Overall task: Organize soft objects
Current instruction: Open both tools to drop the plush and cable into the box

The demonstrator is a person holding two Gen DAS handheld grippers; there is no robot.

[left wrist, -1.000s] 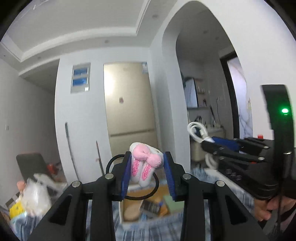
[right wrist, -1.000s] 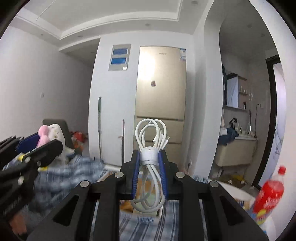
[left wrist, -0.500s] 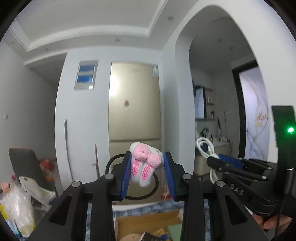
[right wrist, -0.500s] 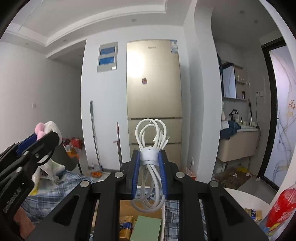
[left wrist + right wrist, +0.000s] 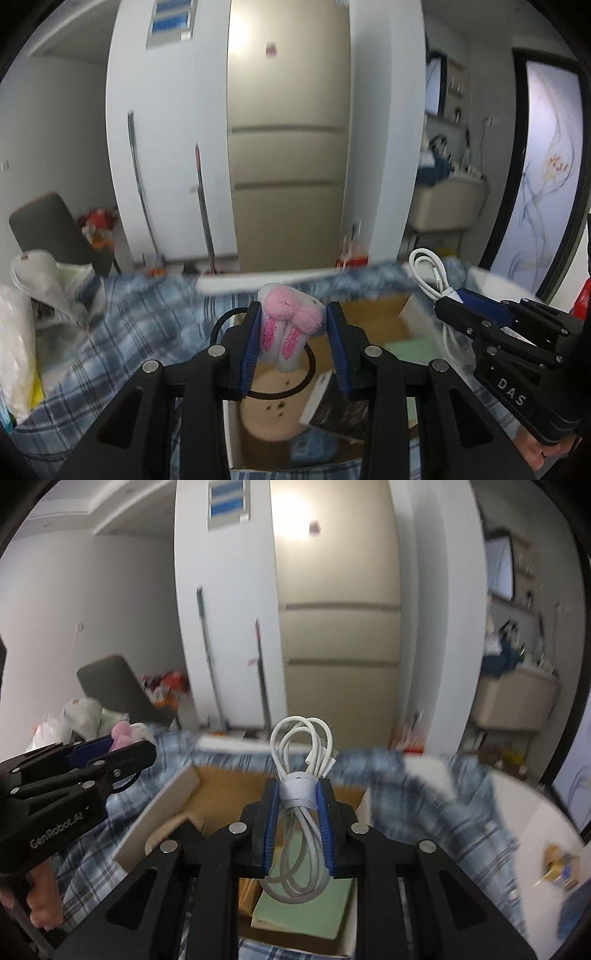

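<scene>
Hovering above an open cardboard box (image 5: 173,794), both claws carried their loads. The left claw (image 5: 291,339) was clenched on a small white plush rabbit with pink ears (image 5: 290,325), the ears hanging down between the blue pads, and a thin black ring (image 5: 310,363) dangled from the toy. The right claw (image 5: 297,819) was clenched on a coiled white charging cable bound by a grey wrap (image 5: 301,771), its long axis upright, loops rising above the pads and trailing below them.

The box sat on a blue-and-white plaid cloth (image 5: 122,332) covering the worktop. Inside it lay a pale green book (image 5: 306,912), a round tan object (image 5: 273,410) and a dark packet (image 5: 340,406).

The relation that mattered was vertical: the box's opening lay directly beneath and slightly ahead of both claws. In the right wrist view the cable's lower loops hung just over the green book; in the left wrist view the rabbit hung over the tan object. The two claws stood side by side, the right one seen at the left camera's right edge, neither clearly nearer the box. Judging from this, the step in hand was placing the items in the box, and a straight lowering followed by release would probably do it. The cable's trailing loops might catch the box rim if the claw drifted.
</scene>
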